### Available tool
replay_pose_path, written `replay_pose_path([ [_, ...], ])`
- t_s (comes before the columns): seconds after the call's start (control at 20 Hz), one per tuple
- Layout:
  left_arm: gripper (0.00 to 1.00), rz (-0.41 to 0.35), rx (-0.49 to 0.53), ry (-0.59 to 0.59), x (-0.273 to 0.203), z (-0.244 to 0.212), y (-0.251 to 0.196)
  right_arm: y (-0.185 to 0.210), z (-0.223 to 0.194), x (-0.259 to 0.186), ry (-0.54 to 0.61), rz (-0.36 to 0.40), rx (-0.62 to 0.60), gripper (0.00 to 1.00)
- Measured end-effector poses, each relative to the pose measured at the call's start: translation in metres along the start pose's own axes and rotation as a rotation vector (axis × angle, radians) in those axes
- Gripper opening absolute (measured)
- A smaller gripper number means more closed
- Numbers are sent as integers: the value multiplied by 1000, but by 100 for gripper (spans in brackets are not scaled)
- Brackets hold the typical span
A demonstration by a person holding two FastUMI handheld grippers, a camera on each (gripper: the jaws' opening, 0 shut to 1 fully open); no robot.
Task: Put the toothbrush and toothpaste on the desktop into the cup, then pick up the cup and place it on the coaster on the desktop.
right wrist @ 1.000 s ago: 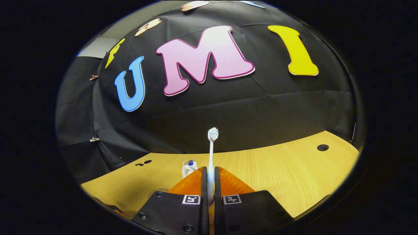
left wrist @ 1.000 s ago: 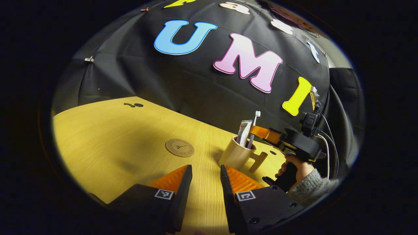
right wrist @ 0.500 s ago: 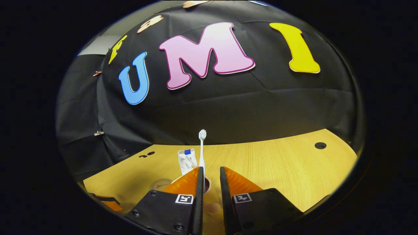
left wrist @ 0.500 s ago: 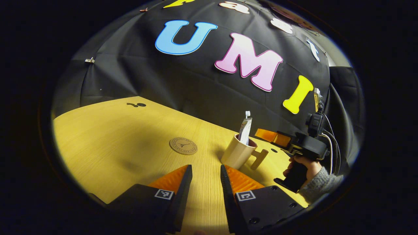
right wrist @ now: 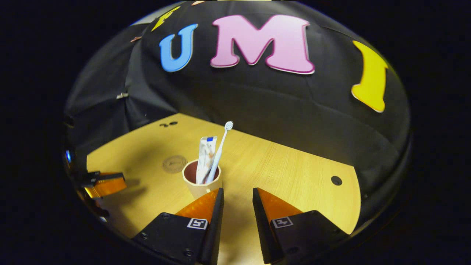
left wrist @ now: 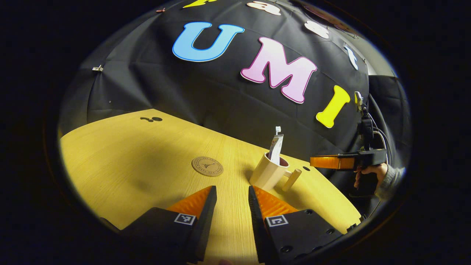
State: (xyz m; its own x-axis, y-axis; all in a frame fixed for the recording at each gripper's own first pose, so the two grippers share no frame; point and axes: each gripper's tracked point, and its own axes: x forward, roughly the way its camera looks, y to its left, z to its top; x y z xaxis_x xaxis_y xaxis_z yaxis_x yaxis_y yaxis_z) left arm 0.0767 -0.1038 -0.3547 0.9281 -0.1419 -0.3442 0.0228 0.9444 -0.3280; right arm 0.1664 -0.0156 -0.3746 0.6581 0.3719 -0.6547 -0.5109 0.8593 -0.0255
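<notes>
Currently the wooden desktop carries every task item, and the cup serves as the landmark for all positions below. The cup stands upright on the bare desktop, its handle pointing toward the right gripper in the left gripper view. The left gripper hovers above the desktop on the near side of the cup, jaws parted to a moderate gap with nothing between them. The right gripper sits just behind the cup in its own view, jaws likewise parted and empty; in the left gripper view it appears beyond the handle side, held by a hand in a grey sleeve. The coaster lies flat on the desktop near the cup, apart from it, on the side away from the handle. The toothpaste stands inside the cup, projecting above the rim. The toothbrush also stands inside the cup, leaning against the toothpaste, bristle head uppermost.
</notes>
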Motion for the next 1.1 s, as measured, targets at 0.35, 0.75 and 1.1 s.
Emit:
replay_pose_path([
  [0.35,55,-7,-10,0,-1,3,10,14,-41,10,326,161,-173,48],
  [0.75,55,35,4,7,3,-3,38,27,-73,54,525,251,-261,63],
  [1.1,55,60,-11,8,11,-3,55,45,-80,84,637,293,-300,63],
])
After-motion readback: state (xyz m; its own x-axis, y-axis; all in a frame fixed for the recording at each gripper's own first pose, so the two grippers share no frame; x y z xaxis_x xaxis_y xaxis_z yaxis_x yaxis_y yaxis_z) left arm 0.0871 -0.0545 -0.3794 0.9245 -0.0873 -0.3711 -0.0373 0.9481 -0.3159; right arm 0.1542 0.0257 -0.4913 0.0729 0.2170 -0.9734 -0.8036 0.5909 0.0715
